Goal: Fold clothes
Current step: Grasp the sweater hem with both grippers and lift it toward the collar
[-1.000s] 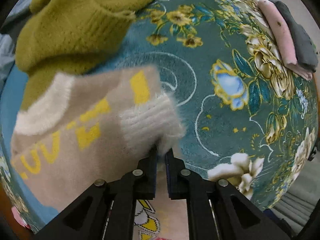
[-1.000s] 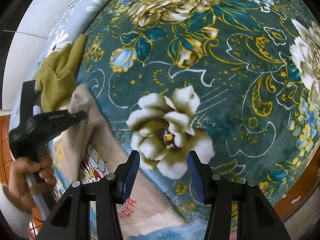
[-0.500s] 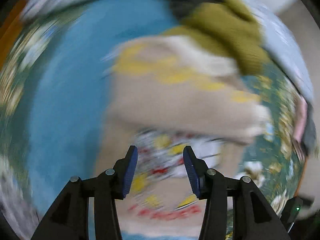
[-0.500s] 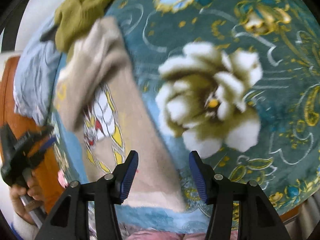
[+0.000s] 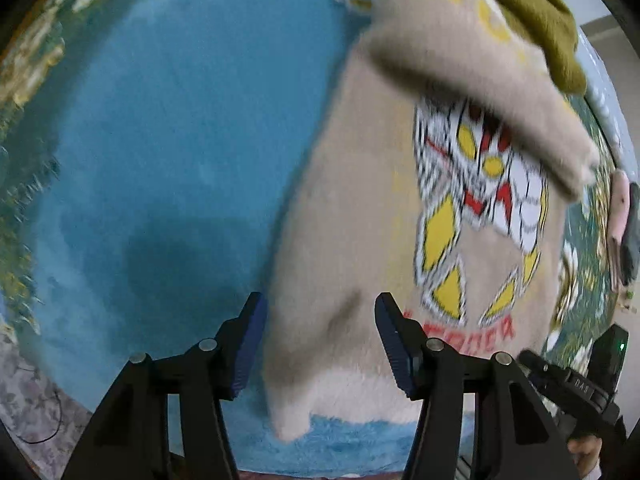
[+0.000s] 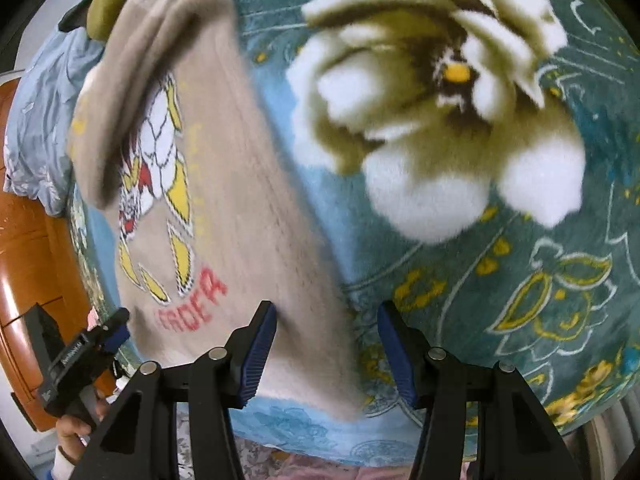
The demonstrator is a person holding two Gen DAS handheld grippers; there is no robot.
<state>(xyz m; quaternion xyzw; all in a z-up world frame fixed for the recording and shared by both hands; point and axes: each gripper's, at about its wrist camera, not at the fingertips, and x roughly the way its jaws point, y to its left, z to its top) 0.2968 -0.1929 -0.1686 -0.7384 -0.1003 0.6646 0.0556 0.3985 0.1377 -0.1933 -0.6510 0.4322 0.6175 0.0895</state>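
Observation:
A beige fuzzy sweater (image 5: 360, 216) with a cartoon print and red letters lies flat on a teal floral blanket (image 5: 168, 152). One sleeve is folded across its upper part. My left gripper (image 5: 318, 344) is open and empty over the sweater's lower left hem corner. My right gripper (image 6: 326, 354) is open and empty over the sweater's (image 6: 224, 208) lower right hem edge. The left gripper also shows in the right wrist view (image 6: 80, 356), at the lower left.
An olive green knit garment (image 5: 536, 12) lies beyond the sweater's top. Folded pink and grey clothes (image 5: 624, 224) sit at the far right of the blanket. A light blue cloth (image 6: 40, 112) and an orange wooden bed frame (image 6: 32, 272) are at the left.
My left gripper let go of the sleeve cuff, opened and moved down to the hem. The sleeve now lies folded across the sweater. My right gripper moved closer to the hem.

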